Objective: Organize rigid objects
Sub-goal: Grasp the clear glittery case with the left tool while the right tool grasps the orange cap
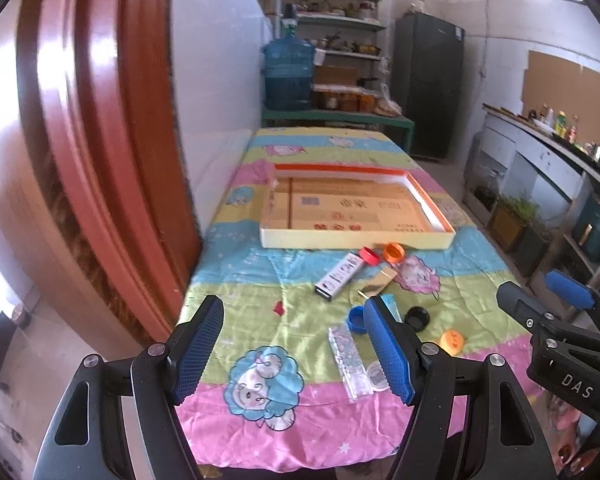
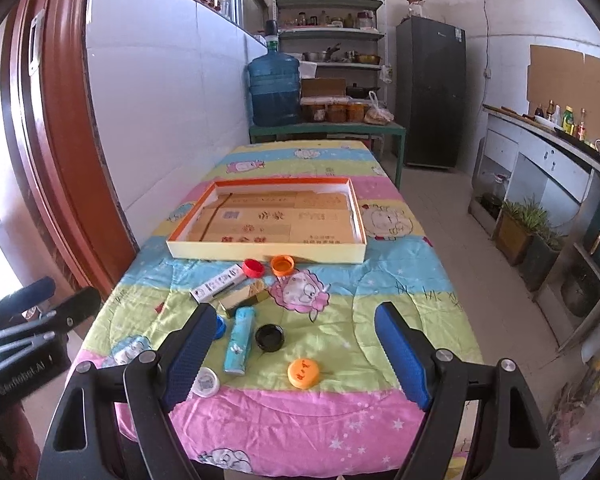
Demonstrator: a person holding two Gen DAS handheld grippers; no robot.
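Observation:
A shallow cardboard tray (image 2: 266, 250) (image 1: 352, 239) with an orange rim lies mid-table. In front of it sit a red cap (image 2: 253, 268), an orange cap (image 2: 283, 265), a white box (image 2: 218, 282), a gold box (image 2: 244, 298), a light-blue tube (image 2: 240, 338), a black cap (image 2: 270, 337), a blue cap (image 2: 219, 326), a flat orange lid (image 2: 303, 373) and a white lid (image 2: 206, 387). My left gripper (image 1: 294, 350) hovers open above the near table edge, left of the pile. My right gripper (image 2: 296, 354) is open too, above the orange lid.
The table wears a striped cartoon cloth (image 2: 400, 304). A red door frame (image 1: 100, 140) and white wall run along the left. Beyond the table stand a water jug (image 2: 274, 90), shelves (image 2: 330, 32) and a dark fridge (image 2: 430, 88). A counter (image 2: 540, 148) lines the right wall.

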